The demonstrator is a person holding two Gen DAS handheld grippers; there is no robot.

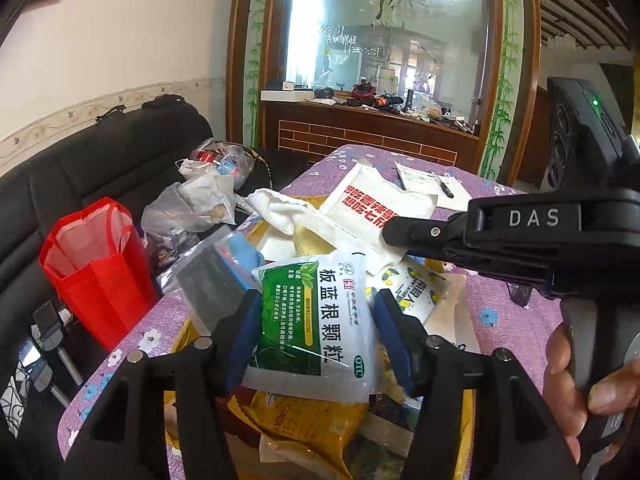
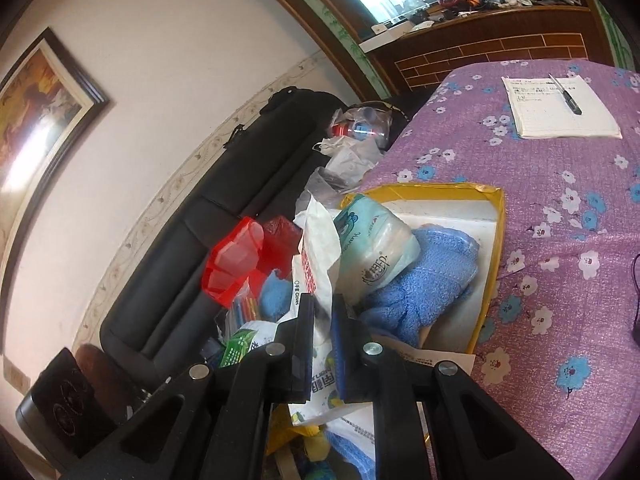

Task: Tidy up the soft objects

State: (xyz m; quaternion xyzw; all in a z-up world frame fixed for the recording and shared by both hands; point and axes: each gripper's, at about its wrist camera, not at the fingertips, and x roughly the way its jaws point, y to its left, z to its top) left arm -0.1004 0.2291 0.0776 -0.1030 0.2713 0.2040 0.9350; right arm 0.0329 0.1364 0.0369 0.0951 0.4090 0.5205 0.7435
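While the left gripper point(image 1: 316, 320) straddles the green granule sachet point(image 1: 312, 328) unclamped, the right gripper point(image 2: 322, 344) pinches a white pouch point(image 2: 316, 256), which may slip near the table's point(image 2: 560, 208) left edge.

We count one green-and-white medicine packet point(image 1: 312, 320), one white pouch with red lettering point(image 1: 372, 204), one blue towel point(image 2: 424, 280) and one tissue pack point(image 2: 372, 248). We also count one red bag point(image 1: 96, 264), one notepad point(image 2: 560, 108) and one pen point(image 2: 564, 94). We record one table point(image 2: 560, 208) and one black sofa point(image 1: 100, 168).
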